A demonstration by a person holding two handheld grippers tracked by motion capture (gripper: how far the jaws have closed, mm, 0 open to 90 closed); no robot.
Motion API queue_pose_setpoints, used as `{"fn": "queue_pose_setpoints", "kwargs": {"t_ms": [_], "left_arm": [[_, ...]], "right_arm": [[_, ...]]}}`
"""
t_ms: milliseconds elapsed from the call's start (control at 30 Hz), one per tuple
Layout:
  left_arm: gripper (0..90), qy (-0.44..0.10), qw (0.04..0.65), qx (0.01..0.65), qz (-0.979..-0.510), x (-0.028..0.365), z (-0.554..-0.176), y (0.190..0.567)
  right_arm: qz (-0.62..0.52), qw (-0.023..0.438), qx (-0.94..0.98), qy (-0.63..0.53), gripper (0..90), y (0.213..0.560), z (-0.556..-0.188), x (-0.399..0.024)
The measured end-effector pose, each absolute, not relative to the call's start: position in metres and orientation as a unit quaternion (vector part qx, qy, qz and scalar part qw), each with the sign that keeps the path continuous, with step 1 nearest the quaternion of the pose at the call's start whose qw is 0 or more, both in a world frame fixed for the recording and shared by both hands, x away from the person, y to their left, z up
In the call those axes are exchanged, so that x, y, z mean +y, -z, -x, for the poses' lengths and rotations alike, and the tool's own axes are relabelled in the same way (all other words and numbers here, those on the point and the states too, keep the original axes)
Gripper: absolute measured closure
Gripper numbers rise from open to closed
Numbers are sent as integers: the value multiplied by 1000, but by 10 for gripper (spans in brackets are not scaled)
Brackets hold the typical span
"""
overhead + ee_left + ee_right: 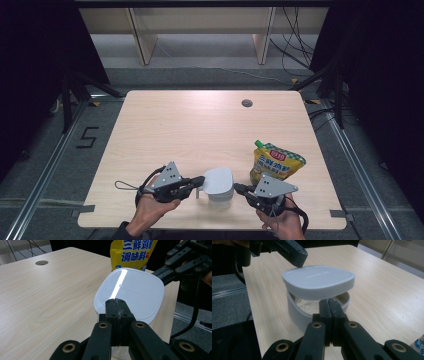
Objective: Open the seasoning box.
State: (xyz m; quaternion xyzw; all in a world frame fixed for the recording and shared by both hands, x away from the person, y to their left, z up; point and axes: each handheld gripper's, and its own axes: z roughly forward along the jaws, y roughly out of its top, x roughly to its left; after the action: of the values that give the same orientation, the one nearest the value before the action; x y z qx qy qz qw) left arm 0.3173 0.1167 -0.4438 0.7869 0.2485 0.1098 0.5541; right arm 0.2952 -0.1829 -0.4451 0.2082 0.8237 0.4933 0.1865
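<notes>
Down at the near edge of the table (165, 125), both hands are in, and a fair bit is tucked out of sight. The person's forearms run off the bottom of the high view, and in the left gripper view the lower part of the tub is lost behind the black jaws. In that same view the seasoning pouch (276, 162) is cut off at the top, so only part of its blue print shows. What lies in the tub is hard to make out, something pale and crumbly, glimpsed through the gap under the lid.

The tub (298, 312) is smooth white plastic, a rounded square with soft corners. Its lid (318, 280) is the same shape, matte with a raised rim, and a streak of light glares across it. The lid sits tilted, lifted on the side facing the right gripper. The tabletop is pale wood grain with a round grey hole (247, 103) near the far edge. The pouch is glossy yellow and green with a green cap.

The left gripper (200, 181) has its jaws pressed together, tips at the lid's left edge, touching or just shy of it. The right gripper (236, 188) is also closed with nothing between the jaws, its tip just beside the tub's right wall, under the raised lid edge.
</notes>
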Motion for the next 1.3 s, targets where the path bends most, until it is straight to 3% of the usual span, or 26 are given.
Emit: {"fn": "queue_pose_setpoints", "kwargs": {"t_ms": [100,133,300,467,733,900,1300], "left_arm": [[746,-108,556,248,-786,119,-315,442],[746,-103,558,245,-786,120,-314,441],[507,-129,552,247,-786,130,-306,437],[265,-124,510,242,-816,137,-297,451],[218,-122,484,240,-832,148,-292,479],[180,-130,496,273,-814,163,-288,476],[187,-122,481,266,-826,160,-290,488]], "right_arm": [[-205,193,820,-498,900,444,-295,-181],[-205,193,820,-498,900,444,-295,-181],[-200,190,822,-498,900,442,-295,-179],[-184,206,817,-506,900,434,-296,-176],[-178,201,814,-516,900,421,-296,-164],[-163,205,811,-523,900,413,-296,-150],[-141,191,818,-524,900,412,-294,-124]]}}
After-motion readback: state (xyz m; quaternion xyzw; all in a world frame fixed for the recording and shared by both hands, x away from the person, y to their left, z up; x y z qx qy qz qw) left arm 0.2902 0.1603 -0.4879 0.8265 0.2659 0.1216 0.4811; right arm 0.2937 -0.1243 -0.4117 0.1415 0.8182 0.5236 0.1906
